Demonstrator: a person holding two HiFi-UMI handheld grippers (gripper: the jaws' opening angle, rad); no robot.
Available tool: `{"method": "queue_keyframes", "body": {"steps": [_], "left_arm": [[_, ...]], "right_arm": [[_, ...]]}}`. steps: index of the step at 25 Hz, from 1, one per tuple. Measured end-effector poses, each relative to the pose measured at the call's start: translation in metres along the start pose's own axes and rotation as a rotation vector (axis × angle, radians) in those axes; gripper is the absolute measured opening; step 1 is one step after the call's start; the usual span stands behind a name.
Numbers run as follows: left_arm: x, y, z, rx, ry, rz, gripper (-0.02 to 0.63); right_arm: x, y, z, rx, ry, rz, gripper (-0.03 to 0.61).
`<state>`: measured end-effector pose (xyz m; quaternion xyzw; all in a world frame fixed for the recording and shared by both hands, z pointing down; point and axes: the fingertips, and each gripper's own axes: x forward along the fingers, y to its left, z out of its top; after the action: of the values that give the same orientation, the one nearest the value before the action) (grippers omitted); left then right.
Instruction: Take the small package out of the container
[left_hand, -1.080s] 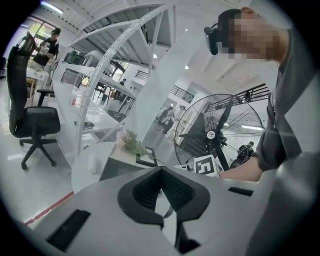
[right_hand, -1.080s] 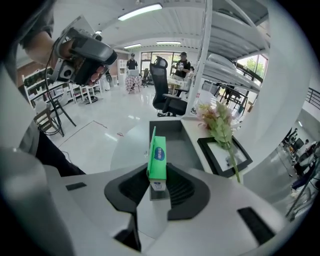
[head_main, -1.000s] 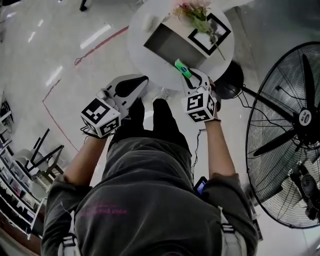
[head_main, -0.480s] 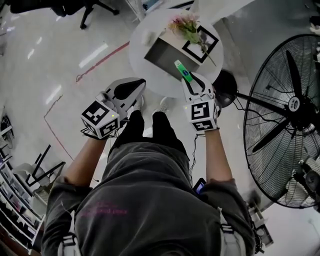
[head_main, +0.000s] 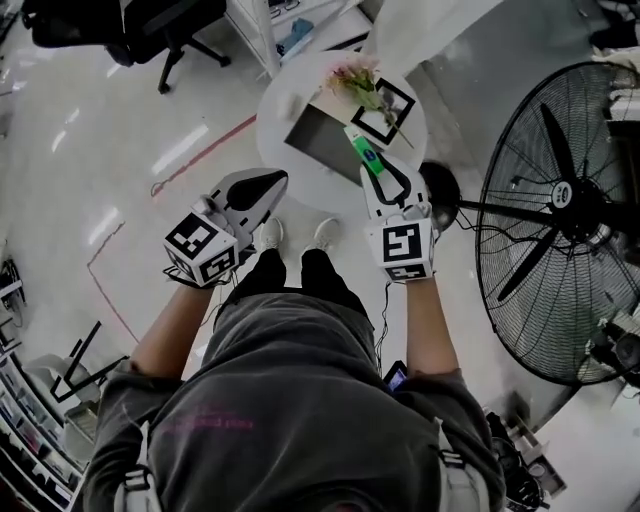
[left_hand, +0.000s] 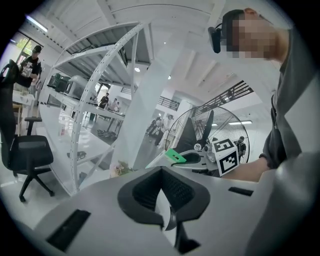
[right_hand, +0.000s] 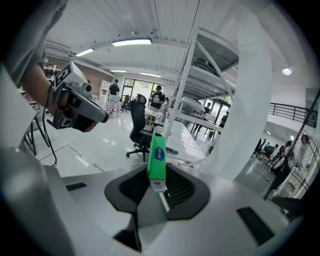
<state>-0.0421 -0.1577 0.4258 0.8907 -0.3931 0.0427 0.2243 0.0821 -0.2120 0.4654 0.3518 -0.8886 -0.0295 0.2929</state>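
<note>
A small green package (head_main: 366, 155) is pinched upright in my right gripper (head_main: 373, 168), above the near edge of the round white table (head_main: 283, 100). It shows close up in the right gripper view, where the package (right_hand: 157, 157) stands between the dark pads of that gripper (right_hand: 158, 186). The grey box container (head_main: 318, 140) sits on the table just left of the package. My left gripper (head_main: 277, 180) hovers lower left, off the table, shut with nothing in it. From the left gripper view the package (left_hand: 175, 156) shows ahead.
Flowers (head_main: 355, 78) and a black-and-white marker tile (head_main: 386, 112) lie on the table behind the container. A large standing fan (head_main: 550, 230) is at the right, an office chair (head_main: 150, 30) at the top left. The person's shoes (head_main: 295, 235) are below the table edge.
The table and fan have slid up and left in the head view. My right gripper, still holding the package, has risen with it beside the container. The left gripper has barely moved.
</note>
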Motion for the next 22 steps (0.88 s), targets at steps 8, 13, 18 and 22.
{"method": "queue_keyframes", "body": {"steps": [8, 13, 18, 22], "left_arm": [[-0.012, -0.01, 0.029, 0.052, -0.038, -0.036, 0.015], [-0.019, -0.013, 0.042, 0.073, -0.053, -0.06, 0.015], [-0.027, -0.017, 0.055, 0.095, -0.067, -0.082, 0.015], [-0.031, -0.017, 0.063, 0.114, -0.074, -0.1, 0.015]], "right_arm": [[-0.035, -0.002, 0.048, -0.04, -0.078, -0.088, 0.104], [-0.059, -0.001, 0.076, -0.011, -0.117, -0.132, 0.104], [-0.08, -0.001, 0.099, -0.006, -0.161, -0.181, 0.104], [-0.09, 0.003, 0.107, -0.007, -0.173, -0.208, 0.104]]}}
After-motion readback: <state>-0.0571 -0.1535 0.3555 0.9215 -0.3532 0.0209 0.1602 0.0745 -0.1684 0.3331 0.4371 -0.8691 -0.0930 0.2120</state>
